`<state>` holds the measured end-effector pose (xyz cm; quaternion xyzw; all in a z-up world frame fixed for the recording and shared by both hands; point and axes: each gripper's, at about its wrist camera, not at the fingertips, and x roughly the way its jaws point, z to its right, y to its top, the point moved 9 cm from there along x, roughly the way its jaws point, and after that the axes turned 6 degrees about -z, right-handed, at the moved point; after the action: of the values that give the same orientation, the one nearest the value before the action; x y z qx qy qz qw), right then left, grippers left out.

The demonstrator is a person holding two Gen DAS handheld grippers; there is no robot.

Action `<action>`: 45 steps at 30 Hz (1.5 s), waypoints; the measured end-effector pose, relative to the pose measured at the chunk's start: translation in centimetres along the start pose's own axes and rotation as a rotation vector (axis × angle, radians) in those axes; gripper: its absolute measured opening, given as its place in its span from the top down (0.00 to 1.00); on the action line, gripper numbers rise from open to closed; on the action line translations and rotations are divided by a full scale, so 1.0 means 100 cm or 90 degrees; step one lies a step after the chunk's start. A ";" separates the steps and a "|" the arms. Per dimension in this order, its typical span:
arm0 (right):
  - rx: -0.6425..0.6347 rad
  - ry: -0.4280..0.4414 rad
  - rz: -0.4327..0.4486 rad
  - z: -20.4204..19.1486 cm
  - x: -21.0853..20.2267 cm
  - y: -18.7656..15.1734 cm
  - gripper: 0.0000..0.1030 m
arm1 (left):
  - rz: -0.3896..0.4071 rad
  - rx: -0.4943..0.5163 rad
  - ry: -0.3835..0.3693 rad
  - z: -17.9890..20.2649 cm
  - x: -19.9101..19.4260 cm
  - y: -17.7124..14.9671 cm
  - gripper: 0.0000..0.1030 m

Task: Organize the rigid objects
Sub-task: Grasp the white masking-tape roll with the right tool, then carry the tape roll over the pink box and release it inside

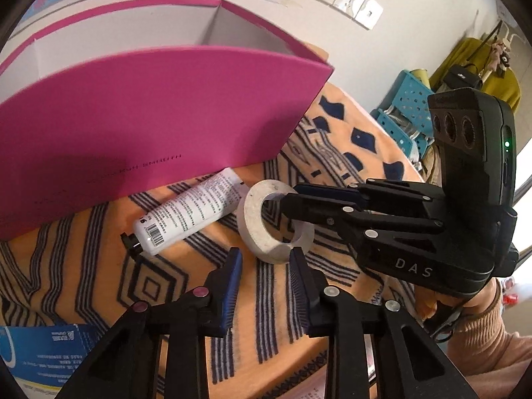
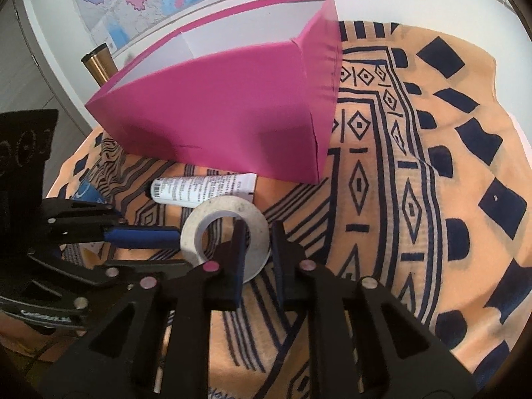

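Observation:
A white tape roll lies on the patterned cloth, its near side tipped up. My right gripper is shut on its wall, with one finger in the hole and one outside. My left gripper has its jaws close together, and its tips pinch the roll's near rim from the other side. A white tube with a black cap lies just behind the roll. Behind the tube stands the open pink box, whose white inside holds a divider.
An orange cloth with dark patterns covers the table. A blue and white carton lies at the near left edge. A metal flask stands behind the box. Blue crates stand beyond the table. A sleeve shows at right.

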<state>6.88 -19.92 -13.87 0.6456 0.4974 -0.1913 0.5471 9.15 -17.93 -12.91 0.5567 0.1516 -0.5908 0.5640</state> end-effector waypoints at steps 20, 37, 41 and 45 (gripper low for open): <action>-0.081 -0.011 0.125 -0.037 -0.075 0.065 0.84 | 0.129 0.063 0.036 0.019 -0.086 0.055 0.72; -0.090 -0.031 0.145 -0.029 -0.072 0.120 0.84 | 0.139 0.041 0.059 -0.006 -0.088 0.112 0.72; -0.085 -0.036 0.136 -0.023 -0.065 0.126 0.84 | 0.125 0.024 0.048 -0.014 -0.079 0.117 0.72; -0.079 -0.041 0.121 -0.018 -0.055 0.128 0.84 | 0.111 0.015 0.052 -0.019 -0.071 0.119 0.72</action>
<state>14.86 -19.47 -2.35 0.6484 0.4269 -0.1279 0.6172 18.16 -16.66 -2.33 0.5979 0.1182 -0.5179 0.6003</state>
